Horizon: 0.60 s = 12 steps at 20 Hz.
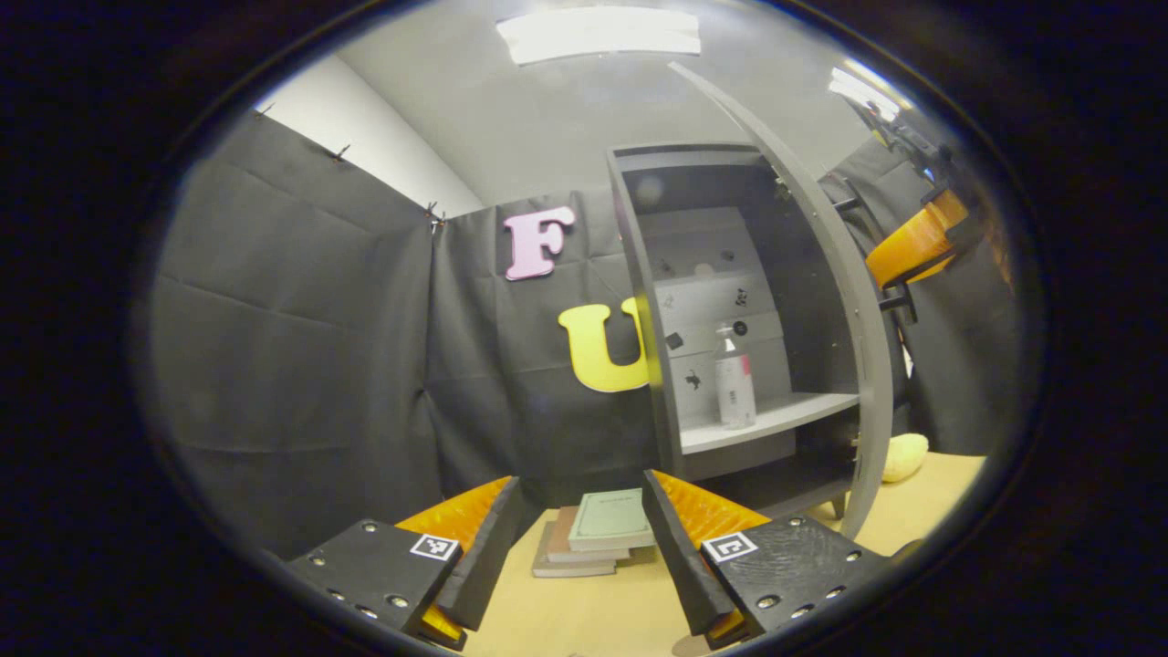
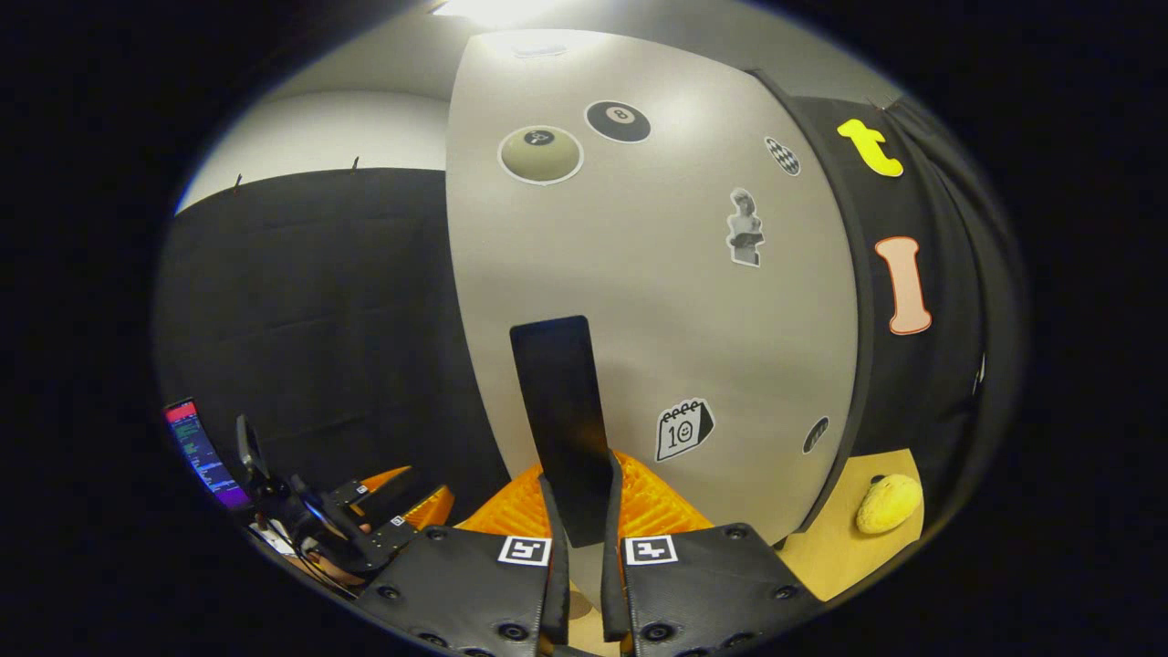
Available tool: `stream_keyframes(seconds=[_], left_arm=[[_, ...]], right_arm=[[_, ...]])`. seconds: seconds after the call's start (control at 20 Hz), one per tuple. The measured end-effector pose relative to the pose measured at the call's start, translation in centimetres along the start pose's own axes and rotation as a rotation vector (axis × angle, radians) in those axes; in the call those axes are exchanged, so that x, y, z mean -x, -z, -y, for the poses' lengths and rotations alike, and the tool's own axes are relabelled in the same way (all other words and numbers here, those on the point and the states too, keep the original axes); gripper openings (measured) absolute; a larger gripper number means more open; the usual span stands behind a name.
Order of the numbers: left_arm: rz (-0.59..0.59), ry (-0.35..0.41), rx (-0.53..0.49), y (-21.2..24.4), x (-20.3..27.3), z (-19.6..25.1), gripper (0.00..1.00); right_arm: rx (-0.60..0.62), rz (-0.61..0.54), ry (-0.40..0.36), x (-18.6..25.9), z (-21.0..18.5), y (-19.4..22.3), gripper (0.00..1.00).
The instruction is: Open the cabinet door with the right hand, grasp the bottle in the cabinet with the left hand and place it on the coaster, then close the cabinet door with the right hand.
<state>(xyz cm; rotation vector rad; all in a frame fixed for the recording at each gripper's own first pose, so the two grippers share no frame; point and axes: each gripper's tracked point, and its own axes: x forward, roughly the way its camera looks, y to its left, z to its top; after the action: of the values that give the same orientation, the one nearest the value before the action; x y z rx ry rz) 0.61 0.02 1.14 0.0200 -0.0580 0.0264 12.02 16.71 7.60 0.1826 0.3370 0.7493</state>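
My right gripper [image 2: 584,511] is clamped on the cabinet door's handle [image 2: 561,420], door [image 2: 657,301] swung open. My left gripper [image 1: 579,538] hangs level, fingers apart; the bottle [image 1: 735,383] stands on the cabinet shelf [image 1: 776,418] at one o'clock.

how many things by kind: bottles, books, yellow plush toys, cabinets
bottle: 1, on the cabinet shelf
books: 3, stacked on the table
yellow plush toy: 1, on the table beside the cabinet
cabinet: 1, door open
total: 6
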Motion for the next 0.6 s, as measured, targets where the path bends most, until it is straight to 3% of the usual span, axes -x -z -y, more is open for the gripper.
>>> stream_keyframes(seconds=[0.6], left_arm=[[0.010, 0.180, 0.055, -1.9, -3.8, 14.6, 0.82]], right_arm=[[-0.040, -0.009, -0.003, 6.5, 5.8, -0.2, 0.15]])
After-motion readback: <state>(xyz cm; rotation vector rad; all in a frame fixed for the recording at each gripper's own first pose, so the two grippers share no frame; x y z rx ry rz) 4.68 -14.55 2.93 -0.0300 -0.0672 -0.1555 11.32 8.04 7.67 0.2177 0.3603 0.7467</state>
